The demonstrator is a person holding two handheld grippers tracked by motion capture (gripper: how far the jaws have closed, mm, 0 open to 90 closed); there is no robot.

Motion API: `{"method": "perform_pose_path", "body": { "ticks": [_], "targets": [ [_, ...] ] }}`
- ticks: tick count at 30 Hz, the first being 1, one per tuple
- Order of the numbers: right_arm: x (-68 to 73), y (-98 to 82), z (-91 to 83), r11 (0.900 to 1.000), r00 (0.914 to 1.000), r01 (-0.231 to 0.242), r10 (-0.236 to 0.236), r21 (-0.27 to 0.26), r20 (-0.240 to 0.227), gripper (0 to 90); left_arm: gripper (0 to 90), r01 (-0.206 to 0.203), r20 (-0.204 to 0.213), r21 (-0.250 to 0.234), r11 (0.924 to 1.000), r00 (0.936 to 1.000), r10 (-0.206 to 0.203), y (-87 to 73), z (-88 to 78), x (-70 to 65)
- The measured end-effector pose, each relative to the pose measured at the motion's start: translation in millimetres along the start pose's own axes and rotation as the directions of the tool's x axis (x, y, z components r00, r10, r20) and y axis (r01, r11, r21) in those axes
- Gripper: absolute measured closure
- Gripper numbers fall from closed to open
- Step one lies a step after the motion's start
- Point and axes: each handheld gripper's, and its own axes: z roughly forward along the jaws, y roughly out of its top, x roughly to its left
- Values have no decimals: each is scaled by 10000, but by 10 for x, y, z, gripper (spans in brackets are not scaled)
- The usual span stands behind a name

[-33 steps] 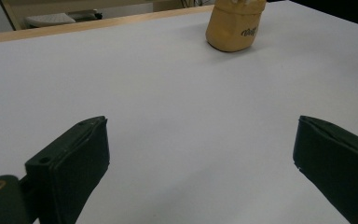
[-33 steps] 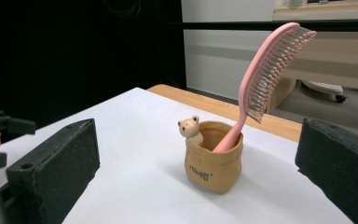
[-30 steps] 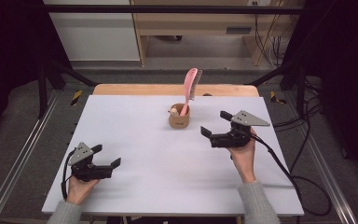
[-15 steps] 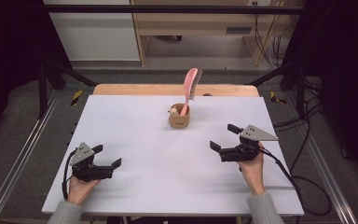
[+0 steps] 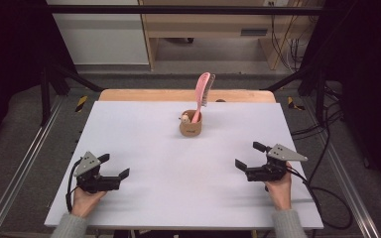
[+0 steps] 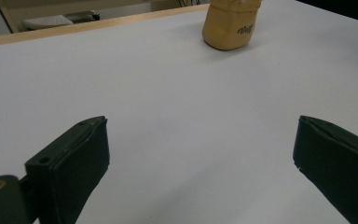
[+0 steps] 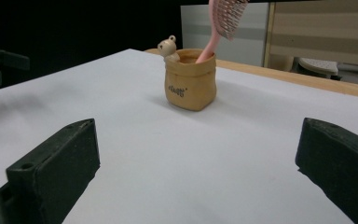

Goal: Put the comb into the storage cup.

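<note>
— Tools? Where do they sit?
— Left tool (image 5: 113, 166) and right tool (image 5: 248, 155) both gape, released, near the surface's (image 5: 144, 134) front corners, holding nothing.
— And the pouch (image 5: 190, 124)?
— Upright toward the far edge, midway across, well apart from both, brush (image 5: 203, 91) standing in it. Bare white surface lies between.

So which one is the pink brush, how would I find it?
Start at the big white table and look toward its far middle, where a small tan pouch-shaped holder stands alone. The pink brush stands handle-down in it, leaning, its bristled head rising well above the rim. A tiny bear figure peeks over the same rim, but the brush is the tall, pink one.
</note>
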Motion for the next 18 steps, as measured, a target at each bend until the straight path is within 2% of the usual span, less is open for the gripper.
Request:
{"method": "perform_pose_path", "body": {
  "ticks": [4,8,11,18],
  "targets": [
    [-66,-84,-79,9999,9999,-126,126,-79,29,1,35,-23,-28,5,10000,10000,23,-1,3,-4],
    [-127,-147,-120,10000,10000,-41,41,45,54,1,35,-13,-28,10,10000,10000,13,-3,4,-2],
    [-152,-185,-141,9998,10000,-20,20,189,-14,1,35,-49,-38,25,10000,10000,49,-4,5,-4],
    [-176,-205,-160,9999,9999,-126,127,118,-27,1,35,-54,-50,44,10000,10000,54,-8,14,-8]
  ]
}}
